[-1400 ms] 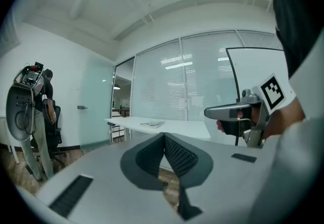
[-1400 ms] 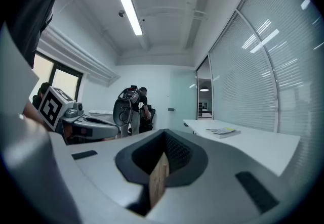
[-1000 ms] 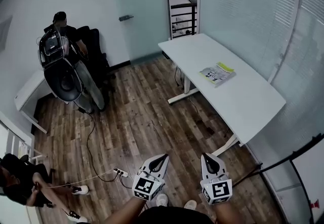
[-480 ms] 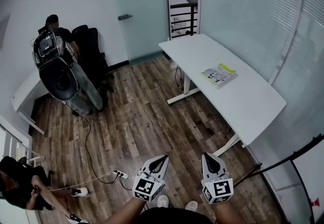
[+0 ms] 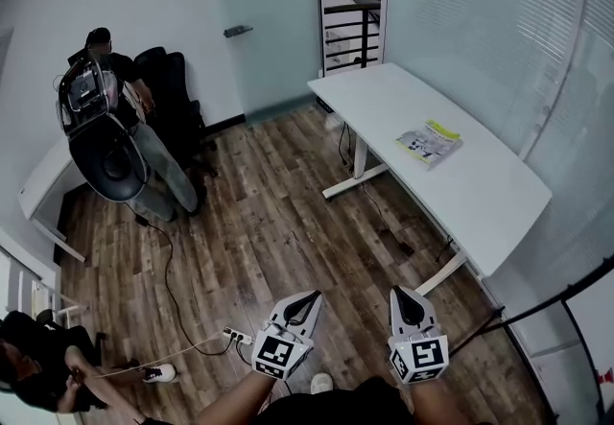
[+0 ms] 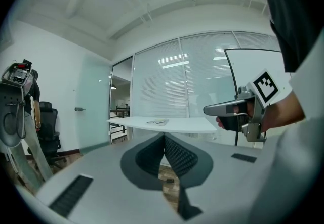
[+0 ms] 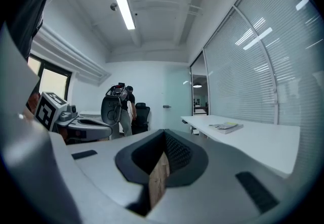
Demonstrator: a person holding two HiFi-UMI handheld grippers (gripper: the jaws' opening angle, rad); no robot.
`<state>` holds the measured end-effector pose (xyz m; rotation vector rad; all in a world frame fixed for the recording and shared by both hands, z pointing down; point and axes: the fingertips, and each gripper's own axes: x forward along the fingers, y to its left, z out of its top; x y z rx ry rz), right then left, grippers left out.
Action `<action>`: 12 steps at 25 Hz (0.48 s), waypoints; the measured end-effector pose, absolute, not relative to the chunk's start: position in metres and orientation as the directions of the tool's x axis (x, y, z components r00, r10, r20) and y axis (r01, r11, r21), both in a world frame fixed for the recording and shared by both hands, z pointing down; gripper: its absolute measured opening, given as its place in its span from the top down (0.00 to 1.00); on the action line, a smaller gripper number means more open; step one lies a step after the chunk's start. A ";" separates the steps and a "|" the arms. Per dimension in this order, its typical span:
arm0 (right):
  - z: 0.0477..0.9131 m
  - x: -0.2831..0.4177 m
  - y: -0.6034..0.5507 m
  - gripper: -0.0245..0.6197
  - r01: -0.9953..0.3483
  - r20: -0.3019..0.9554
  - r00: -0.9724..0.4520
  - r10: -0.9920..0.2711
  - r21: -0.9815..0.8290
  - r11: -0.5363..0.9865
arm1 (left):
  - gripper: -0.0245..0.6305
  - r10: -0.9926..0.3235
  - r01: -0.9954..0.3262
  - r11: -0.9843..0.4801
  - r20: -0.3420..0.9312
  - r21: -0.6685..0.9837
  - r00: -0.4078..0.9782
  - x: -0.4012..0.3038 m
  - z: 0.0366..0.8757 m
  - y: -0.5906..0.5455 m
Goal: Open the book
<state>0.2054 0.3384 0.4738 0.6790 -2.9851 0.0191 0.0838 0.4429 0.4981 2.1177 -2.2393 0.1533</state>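
The book (image 5: 429,143), closed, with a white and yellow-green cover, lies flat on the long white table (image 5: 480,193) at the right of the head view. It also shows far ahead as the book (image 6: 157,122) in the left gripper view and the book (image 7: 226,126) in the right gripper view. My left gripper (image 5: 309,296) and right gripper (image 5: 401,292) are held side by side over the wooden floor, well short of the table. Both are shut with nothing between the jaws. Each gripper view shows the other one: the right gripper (image 6: 205,110) and the left gripper (image 7: 109,127).
A person carrying a grey camera rig (image 5: 101,140) stands at the left beside a black office chair (image 5: 177,92). A power strip (image 5: 238,337) and its cable lie on the floor ahead of my left gripper. Another person (image 5: 38,365) sits at bottom left. A glass door (image 5: 259,20) is behind.
Both grippers have moved a little forward over the floor, still shut. The person with the rig has shifted left. The book has not moved on the table.
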 end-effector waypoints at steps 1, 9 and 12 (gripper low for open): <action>0.472 0.202 0.337 0.95 -0.432 0.079 -0.898 -0.432 0.016 0.902 | 0.94 -0.993 -0.998 0.061 0.103 -0.030 -0.064 0.078 0.497 0.442; 0.465 0.173 0.300 0.95 -0.439 0.068 -0.894 -0.443 0.064 0.896 | 0.94 -0.992 -0.995 0.092 0.079 -0.040 -0.095 0.037 0.490 0.409; 0.474 0.161 0.276 0.95 -0.444 0.074 -0.892 -0.446 0.046 0.895 | 0.94 -0.992 -0.995 0.088 0.088 -0.047 -0.091 0.026 0.492 0.387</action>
